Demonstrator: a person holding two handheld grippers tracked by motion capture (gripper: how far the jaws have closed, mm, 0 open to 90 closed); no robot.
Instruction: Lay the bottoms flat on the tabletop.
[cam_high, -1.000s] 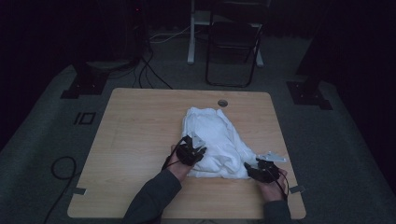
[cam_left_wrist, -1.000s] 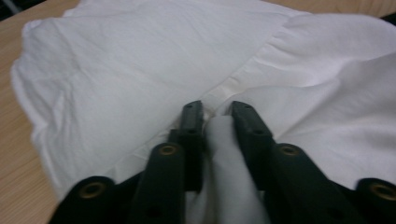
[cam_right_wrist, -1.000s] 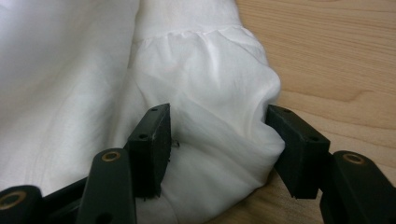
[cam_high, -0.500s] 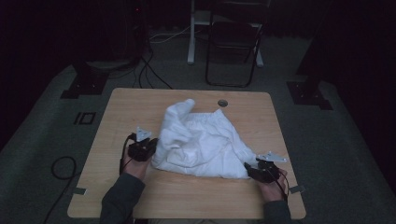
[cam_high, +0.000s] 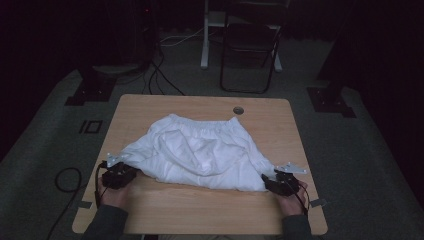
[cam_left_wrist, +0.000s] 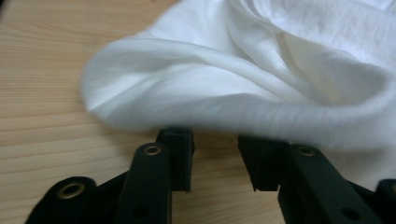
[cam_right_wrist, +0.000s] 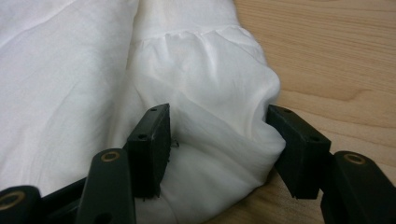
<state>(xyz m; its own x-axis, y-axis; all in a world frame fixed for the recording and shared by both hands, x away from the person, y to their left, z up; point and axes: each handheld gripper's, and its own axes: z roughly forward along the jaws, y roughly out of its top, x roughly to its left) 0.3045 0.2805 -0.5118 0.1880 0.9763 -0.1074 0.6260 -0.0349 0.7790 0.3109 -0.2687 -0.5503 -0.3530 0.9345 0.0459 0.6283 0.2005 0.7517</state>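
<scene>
Spreading across the middle of the wooden table (cam_high: 150, 107), the white garment (cam_high: 200, 150) lies wide in the high view, its gathered waistband along the far edge. The left gripper (cam_high: 120, 175) sits at the garment's near left corner, the right gripper (cam_high: 278, 184) at its near right corner, each held by a hand near the table's near edge.

From the left gripper view, the jaws stand open with bare wood between them, and a soft fold of the garment (cam_left_wrist: 243, 93) lies just beyond their tips.

From the right gripper view, the jaws stand apart with a bunched corner of the garment (cam_right_wrist: 210, 140) between them, the cloth touching the right jaw.
</scene>
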